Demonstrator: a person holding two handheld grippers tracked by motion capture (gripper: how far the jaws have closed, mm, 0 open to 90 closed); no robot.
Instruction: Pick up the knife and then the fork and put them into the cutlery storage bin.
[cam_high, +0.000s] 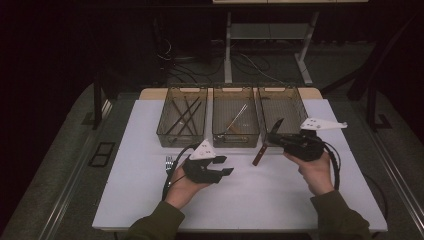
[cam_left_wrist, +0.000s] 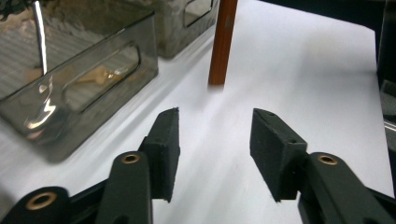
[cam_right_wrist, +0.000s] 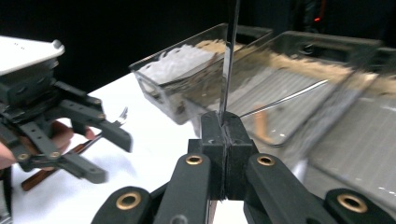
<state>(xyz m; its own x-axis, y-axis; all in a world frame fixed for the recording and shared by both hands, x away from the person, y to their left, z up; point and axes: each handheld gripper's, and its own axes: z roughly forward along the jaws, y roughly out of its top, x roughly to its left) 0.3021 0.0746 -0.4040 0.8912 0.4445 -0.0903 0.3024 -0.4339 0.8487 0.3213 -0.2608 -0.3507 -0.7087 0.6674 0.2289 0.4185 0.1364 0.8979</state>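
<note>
My right gripper (cam_high: 272, 140) is shut on a knife (cam_high: 259, 155), pinching the metal blade while the brown wooden handle hangs down toward the table. The right gripper view has the pads (cam_right_wrist: 212, 135) pressed together on the thin blade (cam_right_wrist: 229, 60), which rises straight up. My left gripper (cam_high: 226, 165) hovers low over the white table (cam_high: 250, 195), open with nothing between its jaws. In the left gripper view the gripper (cam_left_wrist: 215, 135) points at the knife handle (cam_left_wrist: 222, 42) a short way ahead. The left gripper (cam_right_wrist: 109, 156) also appears in the right gripper view, at the left.
Three clear bins stand in a row at the back: the left bin (cam_high: 181, 136) holds dark sticks, the middle bin (cam_high: 235, 137) a light utensil, the right bin (cam_high: 301, 107) is behind the knife. A fork (cam_high: 168, 162) lies left of my left hand.
</note>
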